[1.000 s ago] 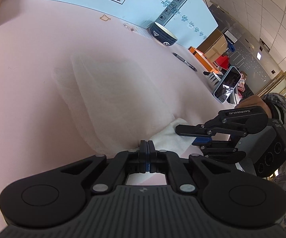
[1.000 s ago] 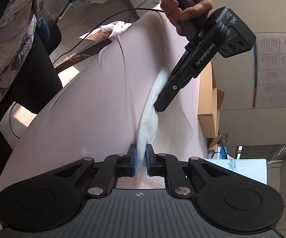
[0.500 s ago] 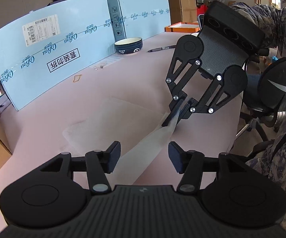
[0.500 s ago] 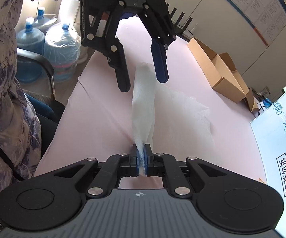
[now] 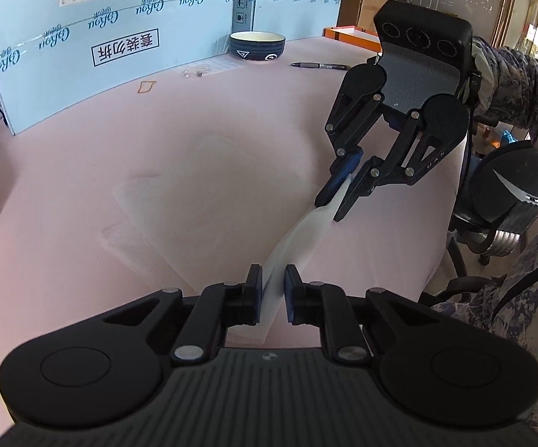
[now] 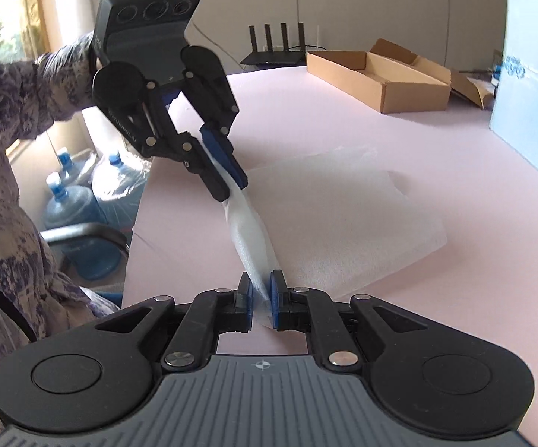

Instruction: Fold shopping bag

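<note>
Left gripper (image 5: 272, 294), jaws closing, straddles the white shopping bag's (image 5: 298, 238) raised edge on the pink table (image 5: 82, 260); beyond it the right gripper (image 5: 334, 201) pinches that edge.

From the right wrist, both grippers hold the bag's strip, its body spread tableward.

A: What's the surface?
B: A pink table (image 5: 82, 171).
A: What lies on it?
B: A white bag (image 6: 343, 223), partly flat. A bowl (image 5: 258, 45), pen (image 5: 319, 65) and blue board (image 5: 101, 37) stand along the far side, beside an orange tray (image 5: 351, 33). At another edge, a cardboard box (image 6: 377, 74) and router (image 6: 274, 57).
</note>
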Demonstrator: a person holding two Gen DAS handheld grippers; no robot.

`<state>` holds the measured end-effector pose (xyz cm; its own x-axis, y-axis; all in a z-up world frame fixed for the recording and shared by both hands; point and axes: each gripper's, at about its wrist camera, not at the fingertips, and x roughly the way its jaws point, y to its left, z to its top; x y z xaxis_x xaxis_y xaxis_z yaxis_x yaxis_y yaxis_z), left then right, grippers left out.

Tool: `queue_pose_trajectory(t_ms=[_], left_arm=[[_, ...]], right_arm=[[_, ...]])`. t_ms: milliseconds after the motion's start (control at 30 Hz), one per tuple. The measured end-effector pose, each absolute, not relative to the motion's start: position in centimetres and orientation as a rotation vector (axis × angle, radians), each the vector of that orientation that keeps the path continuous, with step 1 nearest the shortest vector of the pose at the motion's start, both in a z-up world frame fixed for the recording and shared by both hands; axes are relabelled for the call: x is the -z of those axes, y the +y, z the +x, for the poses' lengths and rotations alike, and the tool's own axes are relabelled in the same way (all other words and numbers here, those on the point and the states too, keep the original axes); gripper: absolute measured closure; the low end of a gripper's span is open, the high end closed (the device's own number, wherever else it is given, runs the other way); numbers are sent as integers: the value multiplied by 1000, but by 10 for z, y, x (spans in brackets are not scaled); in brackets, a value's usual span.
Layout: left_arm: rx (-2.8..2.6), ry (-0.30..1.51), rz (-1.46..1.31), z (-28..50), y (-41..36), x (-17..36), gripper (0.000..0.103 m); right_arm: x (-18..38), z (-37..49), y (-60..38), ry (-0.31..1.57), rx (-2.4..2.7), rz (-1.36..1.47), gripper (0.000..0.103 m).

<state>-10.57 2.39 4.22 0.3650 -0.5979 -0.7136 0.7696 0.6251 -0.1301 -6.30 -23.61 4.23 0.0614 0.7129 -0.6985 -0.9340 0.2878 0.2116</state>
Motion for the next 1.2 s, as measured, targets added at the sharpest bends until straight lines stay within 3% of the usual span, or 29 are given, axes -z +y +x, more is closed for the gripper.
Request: queue_pose_trajectory(t_ms=[167, 333, 767, 833, 900, 1200], left_arm=[[890, 879, 108, -72, 42, -40, 91], [898, 938, 90, -50, 39, -29, 91], [915, 965, -78, -35, 57, -14, 92], [909, 959, -76, -36, 56, -14, 92], [909, 964, -84, -35, 56, -13, 92], [920, 1034, -164, -19, 62, -9, 93]], right_arm=[[-22, -32, -263, 939, -1230, 74, 96], [-19, -28, -272, 978, -1182, 204, 97], [-36, -55, -286, 899, -1043, 124, 97], [-42, -63, -286, 862, -990, 63, 96], [-52, -76, -290, 790, -894, -43, 88], [-93, -144, -288, 507, -844, -157, 90]])
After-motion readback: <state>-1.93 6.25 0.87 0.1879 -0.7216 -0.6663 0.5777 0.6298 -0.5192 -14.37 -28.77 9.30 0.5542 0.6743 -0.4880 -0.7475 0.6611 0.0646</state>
